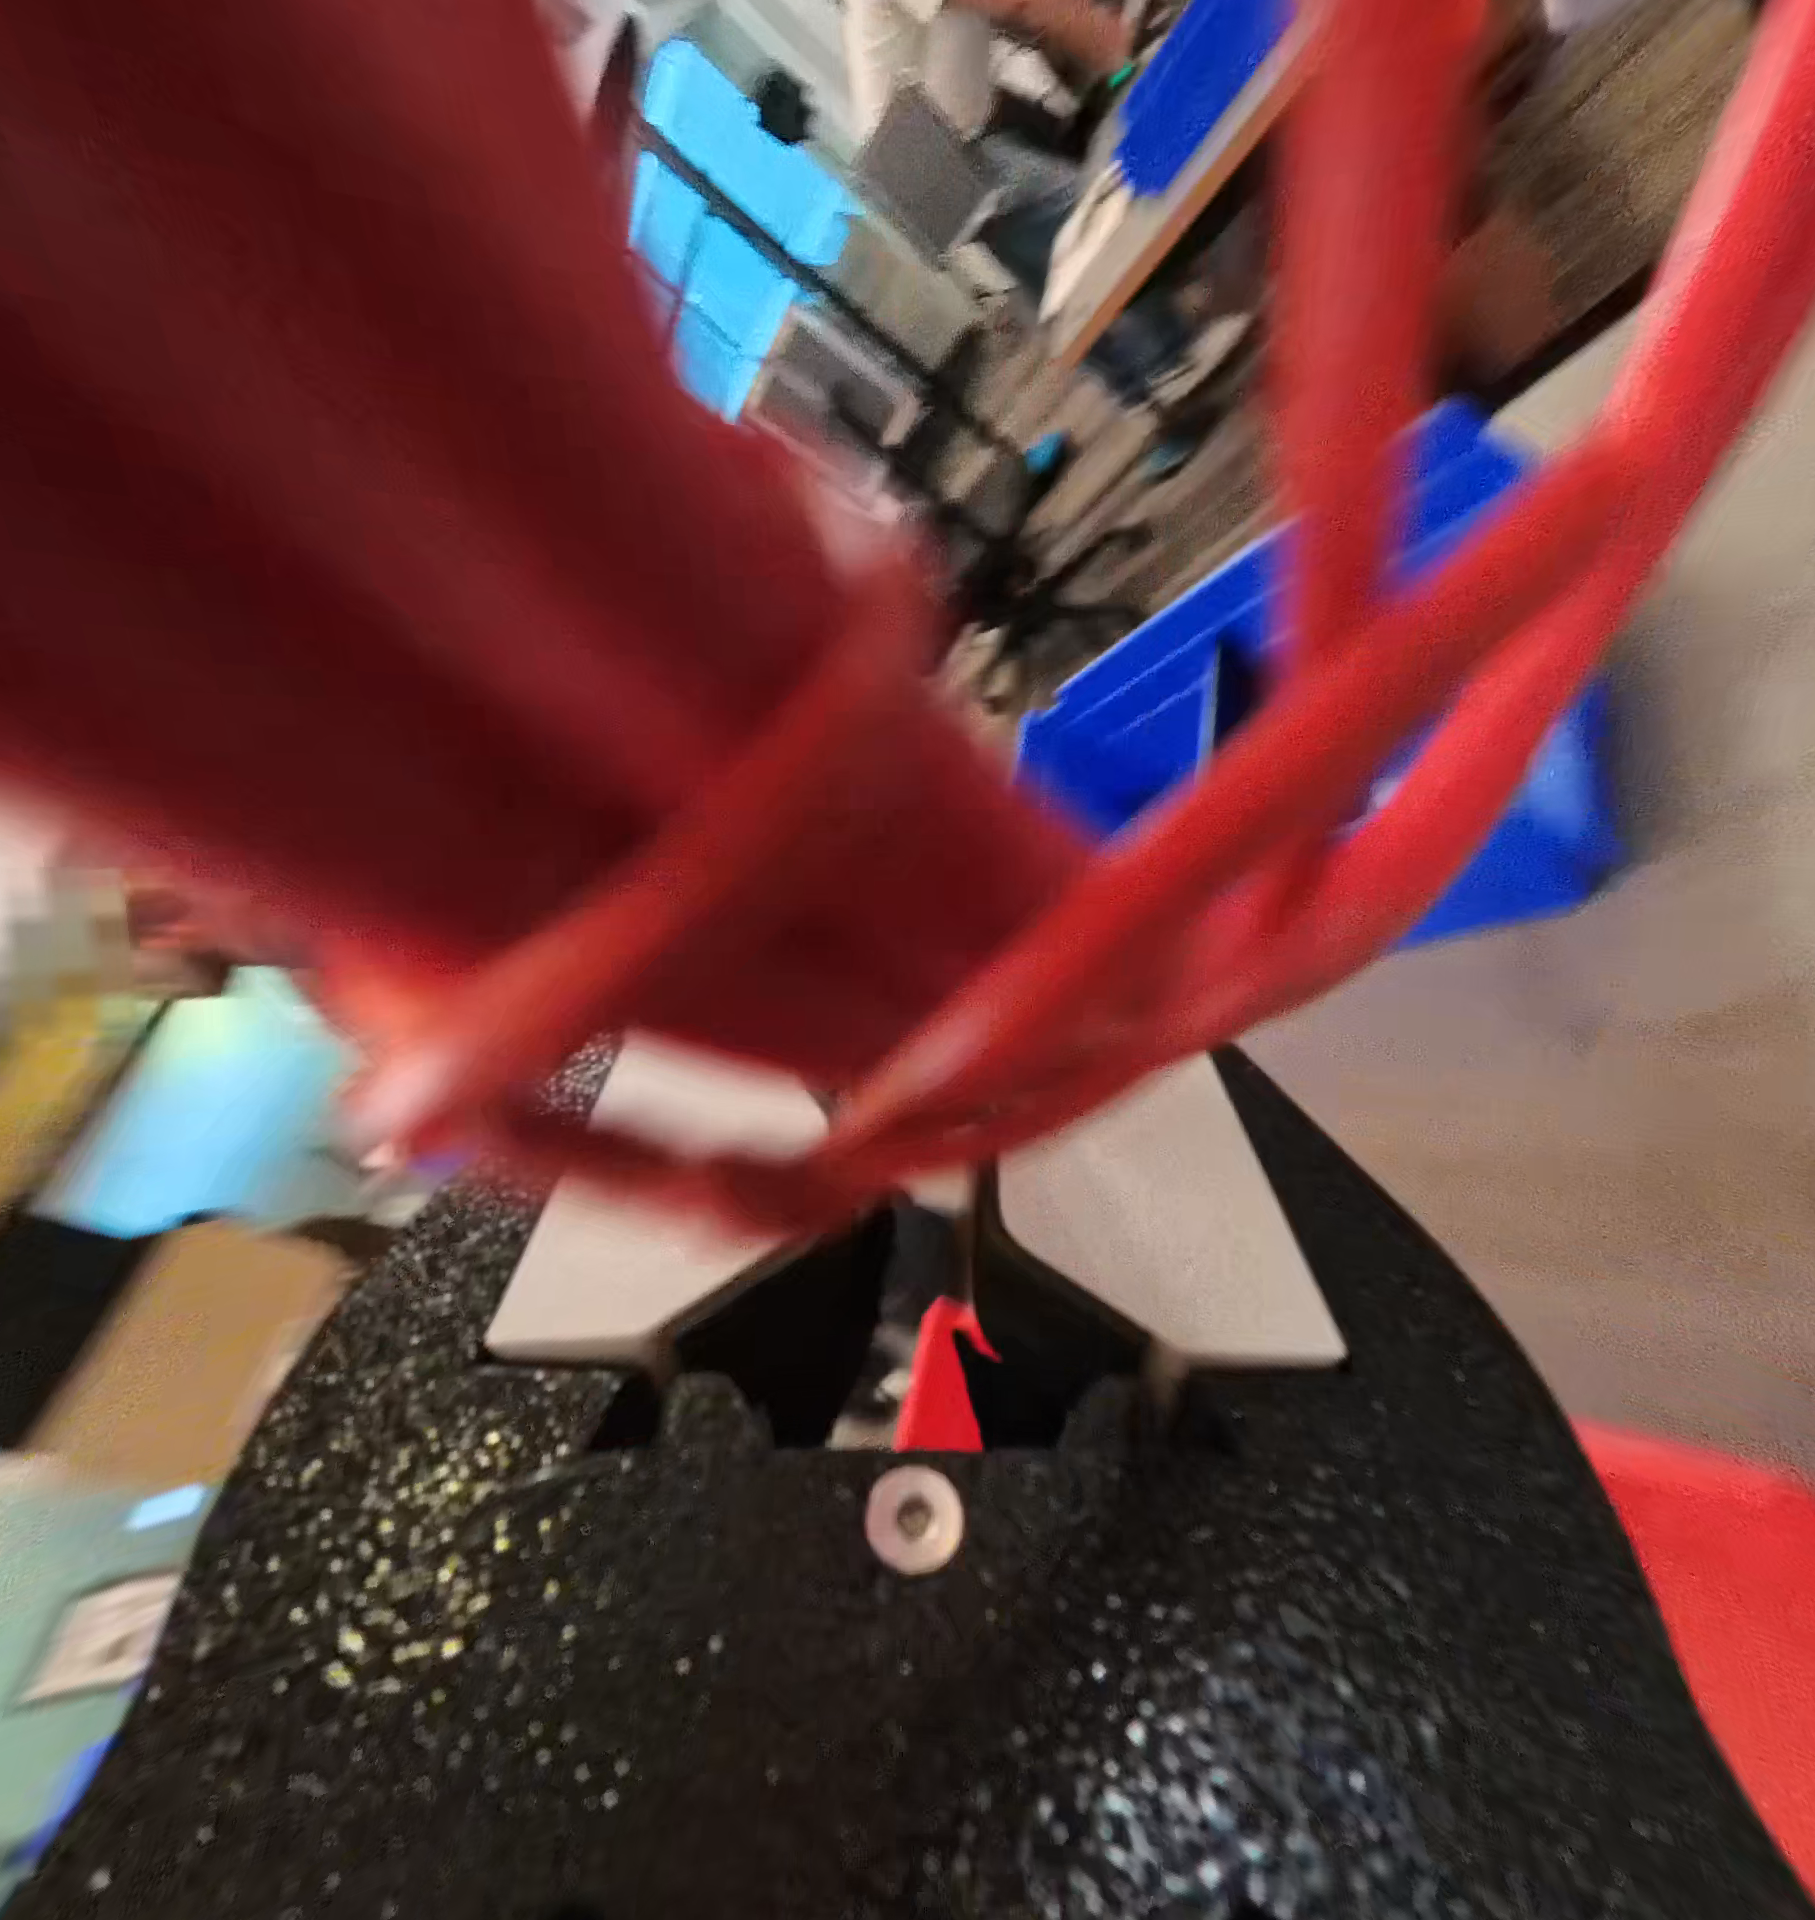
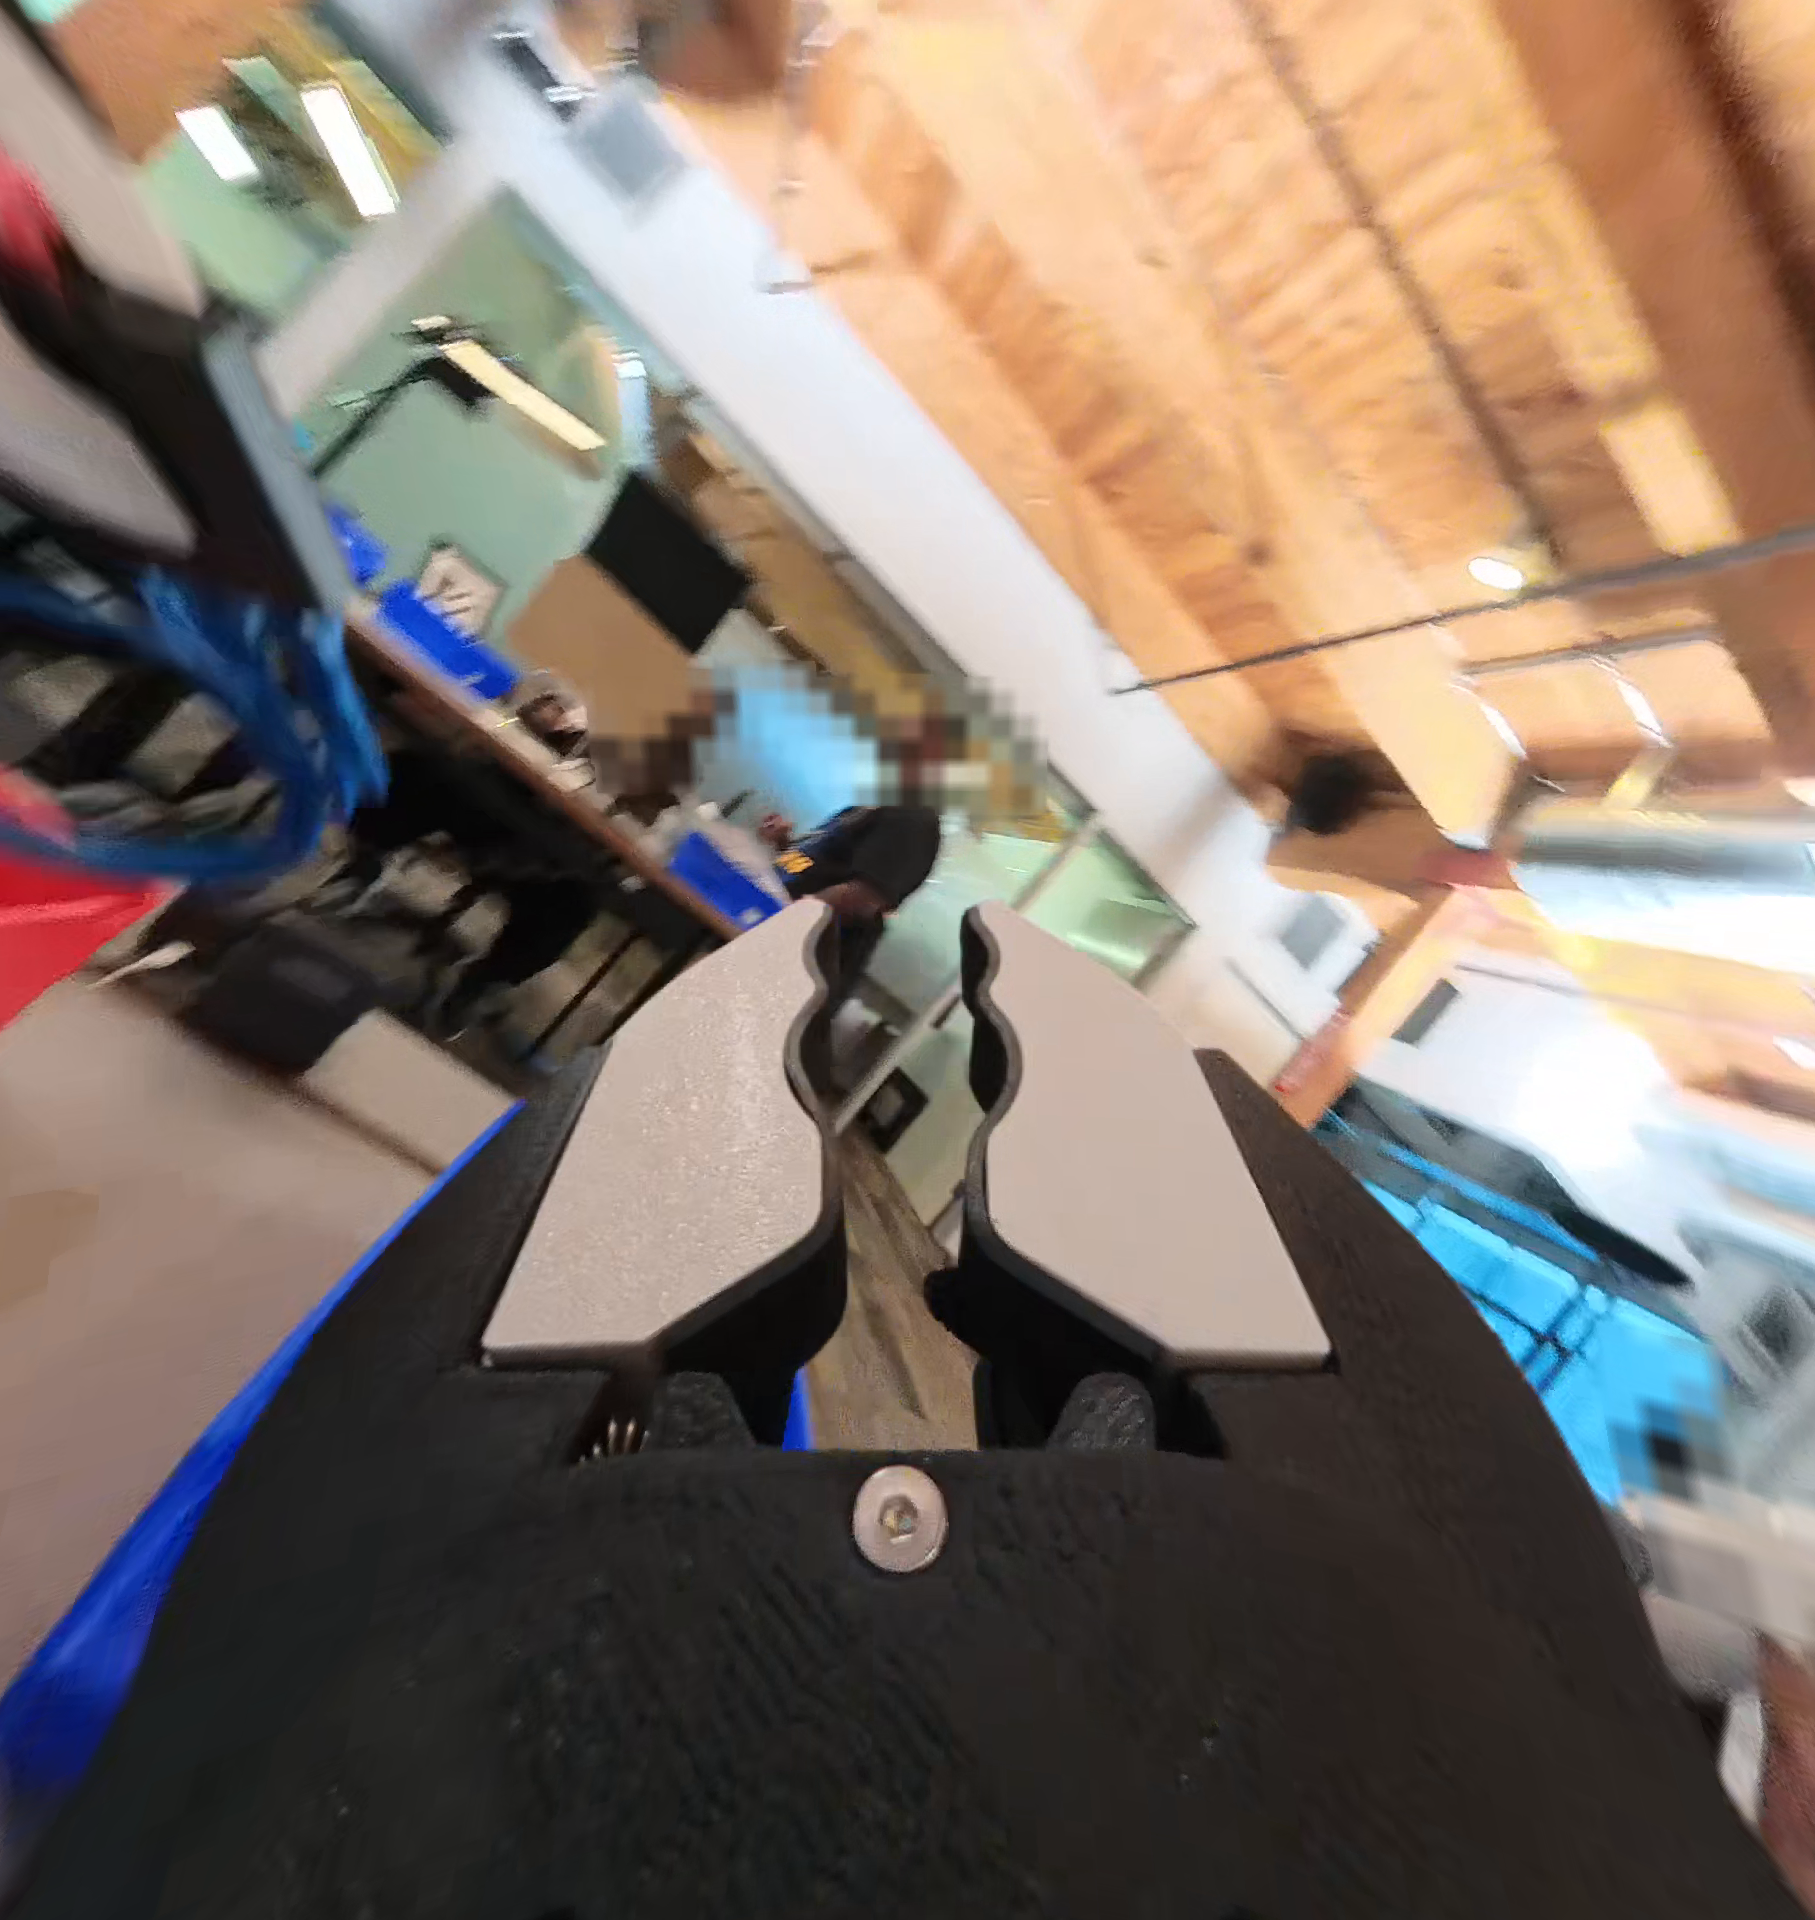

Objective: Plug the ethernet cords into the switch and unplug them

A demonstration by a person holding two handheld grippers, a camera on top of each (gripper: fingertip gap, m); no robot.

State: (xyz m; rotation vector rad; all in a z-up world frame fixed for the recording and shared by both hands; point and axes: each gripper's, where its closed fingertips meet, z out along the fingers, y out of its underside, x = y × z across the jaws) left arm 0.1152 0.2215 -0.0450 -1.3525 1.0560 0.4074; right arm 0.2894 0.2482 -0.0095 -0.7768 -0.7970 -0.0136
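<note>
Several red cords (image 1: 1246, 790) between left jaws

Red cords (image 1: 1142, 883) and a dark red cloth (image 1: 363, 468) crowd the left claw (image 1: 903, 1174), a blue bin (image 1: 1194, 717) lies beyond them, while the right claw (image 2: 898, 935) points into open air.

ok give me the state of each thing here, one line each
left gripper: shut on the red cords, lifted off the surface
red cords: several strands pinched at the fingertips, looping up and away, blurred
dark red fabric: hangs close before the camera, blurred
blue bin: open-topped, on the grey surface
right gripper: open, empty, tilted toward the ceiling
blue cords: looped bundle at far left, not held by this gripper
</note>
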